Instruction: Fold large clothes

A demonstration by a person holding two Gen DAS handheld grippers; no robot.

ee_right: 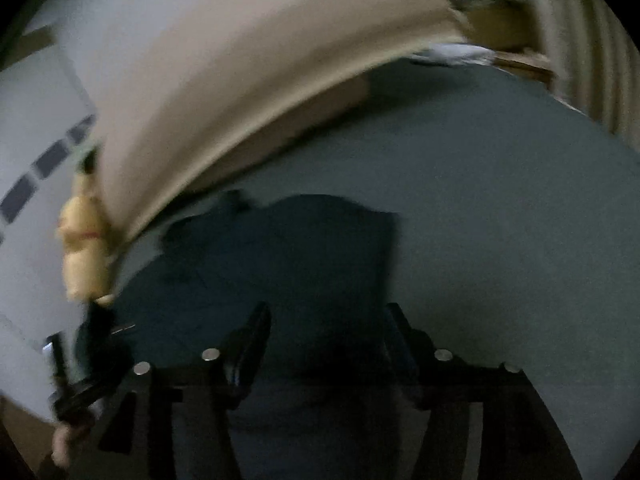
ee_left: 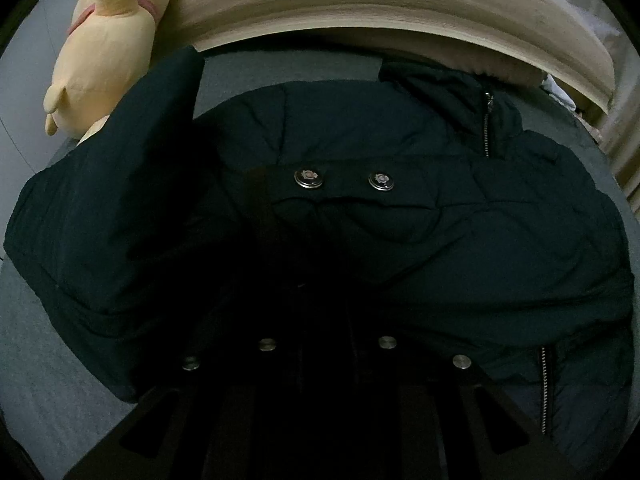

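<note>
A large dark green padded jacket (ee_left: pixel 400 200) lies on a grey bed surface (ee_left: pixel 48 360). It has two metal snap buttons (ee_left: pixel 308 179) on a flap and a zipper (ee_left: pixel 487 128) at the collar. My left gripper (ee_left: pixel 324 280) is pressed into the jacket's folds in deep shadow; its fingers are hidden. In the blurred right wrist view the jacket (ee_right: pixel 280 264) lies ahead. My right gripper (ee_right: pixel 326 320) is open above it, with the left finger (ee_right: pixel 250 340) and the right finger (ee_right: pixel 400 336) spread apart and nothing between them.
A yellow plush toy (ee_left: pixel 108 52) leans at the far left against the beige headboard (ee_left: pixel 360 4); it also shows in the right wrist view (ee_right: pixel 82 248). The other gripper with a hand (ee_right: pixel 80 384) is at the lower left. Grey bed surface (ee_right: pixel 500 220) spreads right.
</note>
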